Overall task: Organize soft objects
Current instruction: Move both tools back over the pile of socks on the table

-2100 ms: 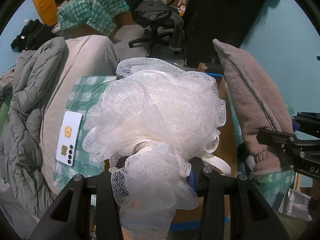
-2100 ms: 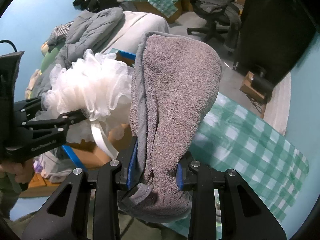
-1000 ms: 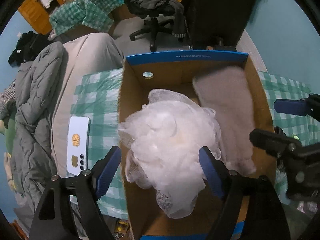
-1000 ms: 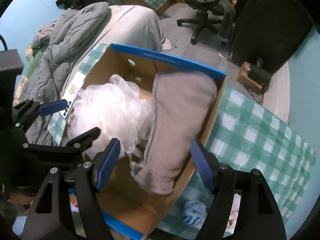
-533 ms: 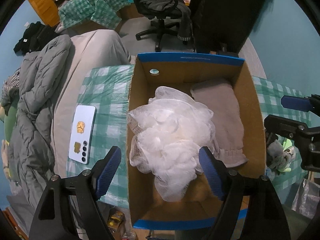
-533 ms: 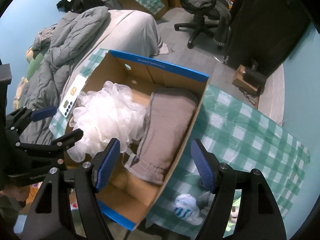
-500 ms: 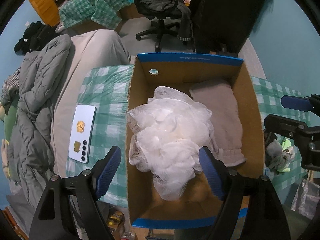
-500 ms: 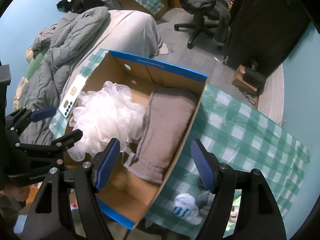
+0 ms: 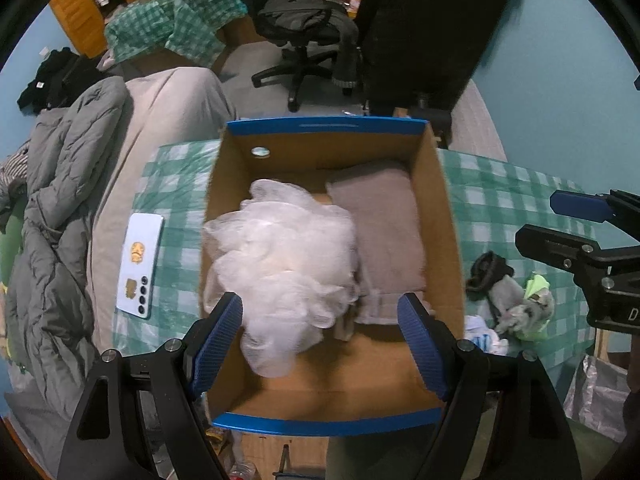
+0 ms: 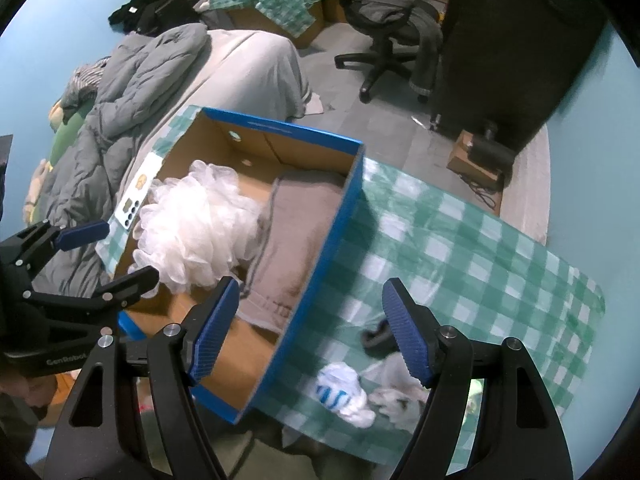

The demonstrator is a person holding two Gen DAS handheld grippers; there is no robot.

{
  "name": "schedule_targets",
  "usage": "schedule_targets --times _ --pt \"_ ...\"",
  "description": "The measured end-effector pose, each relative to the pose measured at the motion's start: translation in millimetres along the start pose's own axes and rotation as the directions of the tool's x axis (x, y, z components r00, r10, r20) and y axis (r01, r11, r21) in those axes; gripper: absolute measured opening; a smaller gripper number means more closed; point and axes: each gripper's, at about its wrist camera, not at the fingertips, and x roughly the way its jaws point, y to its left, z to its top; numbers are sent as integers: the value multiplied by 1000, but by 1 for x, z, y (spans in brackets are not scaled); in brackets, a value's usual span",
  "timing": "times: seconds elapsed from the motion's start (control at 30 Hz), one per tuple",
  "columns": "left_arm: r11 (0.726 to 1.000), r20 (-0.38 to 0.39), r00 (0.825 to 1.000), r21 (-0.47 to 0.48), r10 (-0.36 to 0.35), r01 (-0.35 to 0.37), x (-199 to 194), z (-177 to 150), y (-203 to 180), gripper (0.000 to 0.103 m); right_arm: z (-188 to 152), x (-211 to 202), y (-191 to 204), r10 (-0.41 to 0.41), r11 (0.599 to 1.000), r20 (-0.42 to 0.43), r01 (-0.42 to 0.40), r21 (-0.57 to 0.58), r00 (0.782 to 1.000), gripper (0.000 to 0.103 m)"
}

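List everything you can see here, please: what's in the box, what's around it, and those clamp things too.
cardboard box: one, brown with blue rims, on the checked cloth
bath pouf: one, white mesh, in the box's left half
towel: one, grey-brown, in the box beside the pouf
phone: one, pale blue, left of the box
tablecloth: one, green-white check, under the box
small soft items: a few, grey, white, lime, right of the box
office chair: one, black, behind
left gripper: blue pads, open, above the box
right gripper: blue pads, open, empty
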Motion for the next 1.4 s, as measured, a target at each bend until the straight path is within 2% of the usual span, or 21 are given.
schedule_targets --times 0.47,0.8,0.97,1.13,1.4 --pt "996 -3 999 73 -53 53 -4 0 -52 81 -42 -30 -68 -54 995 -10 55 84 998 76" --pt "985 -48 995 146 -82 88 6 -5 -98 81 -71 -37 -111 -68 985 -32 72 154 997 76" --pt "974 -67 988 170 -141 150 16 -9 -119 82 -82 -37 -127 -65 981 -39 71 183 997 76" --pt "969 -101 988 206 -117 136 35 -14 -142 82 -95 -31 -145 -64 977 -40 70 203 997 76" --pt "965 -144 982 212 -125 154 54 -20 -157 82 -117 -20 -172 -36 962 -44 46 269 998 76"
